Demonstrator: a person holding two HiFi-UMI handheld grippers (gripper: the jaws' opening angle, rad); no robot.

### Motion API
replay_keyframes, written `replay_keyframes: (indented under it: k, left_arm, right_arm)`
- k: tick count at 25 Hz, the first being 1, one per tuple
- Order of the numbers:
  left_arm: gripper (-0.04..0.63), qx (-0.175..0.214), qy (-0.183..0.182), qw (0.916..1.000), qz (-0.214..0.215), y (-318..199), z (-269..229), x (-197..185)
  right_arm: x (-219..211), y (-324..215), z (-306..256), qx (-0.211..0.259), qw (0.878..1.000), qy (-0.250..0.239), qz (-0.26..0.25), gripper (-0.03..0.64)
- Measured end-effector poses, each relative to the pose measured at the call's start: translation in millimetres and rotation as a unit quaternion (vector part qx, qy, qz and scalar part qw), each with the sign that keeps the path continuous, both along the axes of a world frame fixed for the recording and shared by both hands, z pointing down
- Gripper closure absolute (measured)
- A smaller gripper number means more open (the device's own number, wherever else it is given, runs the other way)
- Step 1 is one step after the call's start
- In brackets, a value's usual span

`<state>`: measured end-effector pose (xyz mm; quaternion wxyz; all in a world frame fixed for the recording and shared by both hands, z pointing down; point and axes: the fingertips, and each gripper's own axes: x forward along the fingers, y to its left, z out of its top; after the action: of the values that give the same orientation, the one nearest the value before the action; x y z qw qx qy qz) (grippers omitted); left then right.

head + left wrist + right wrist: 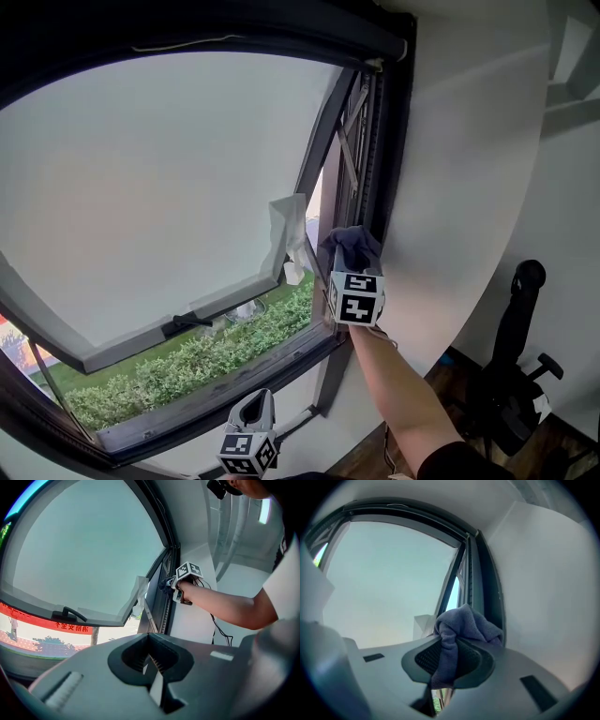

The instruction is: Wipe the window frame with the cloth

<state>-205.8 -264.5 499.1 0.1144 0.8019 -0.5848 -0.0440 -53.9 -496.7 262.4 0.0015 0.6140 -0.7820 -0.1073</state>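
A blue-grey cloth (353, 245) is bunched against the dark window frame (394, 159) on its right upright, about halfway up. My right gripper (351, 270) is shut on the cloth (465, 622), which spills out over its jaws toward the frame (488, 585). In the left gripper view the right gripper (175, 582) and the cloth (164, 583) press at the frame's inner edge (169, 569). My left gripper (253, 404) hangs low below the sill, away from the frame. Its jaws meet with nothing between them (153, 665).
The window sash (141, 206) is swung outward, with a torn white film flap (289, 231) at its corner. A hedge (206, 361) lies outside below. A white wall (469, 187) borders the frame on the right, and a black chair (516, 375) stands at lower right.
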Motion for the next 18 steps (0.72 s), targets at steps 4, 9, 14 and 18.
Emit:
replay_keyframes:
  k: [4, 9, 14, 18]
  left_arm:
    - [0.586, 0.0, 0.001, 1.0, -0.002, 0.7, 0.1, -2.1]
    - [0.586, 0.0, 0.003, 1.0, 0.0, 2.3, -3.0, -3.0]
    - [0.586, 0.004, 0.002, 0.9999, -0.01, 9.2, -4.2, -10.4]
    - [0.586, 0.0, 0.003, 0.9999, -0.014, 17.8, -3.7, -14.3]
  right_arm:
    - [0.0, 0.4, -14.9, 0.009, 1.0, -0.013, -0.004, 0.555]
    - [-0.4, -0.1, -21.9, 0.008, 1.0, -0.027, -0.013, 0.555]
    - [-1.0, -0.5, -28.0, 0.01, 0.999, -0.034, -0.015, 0.554]
    - [0.0, 3.4, -26.2, 0.017, 0.999, -0.025, -0.029, 0.554]
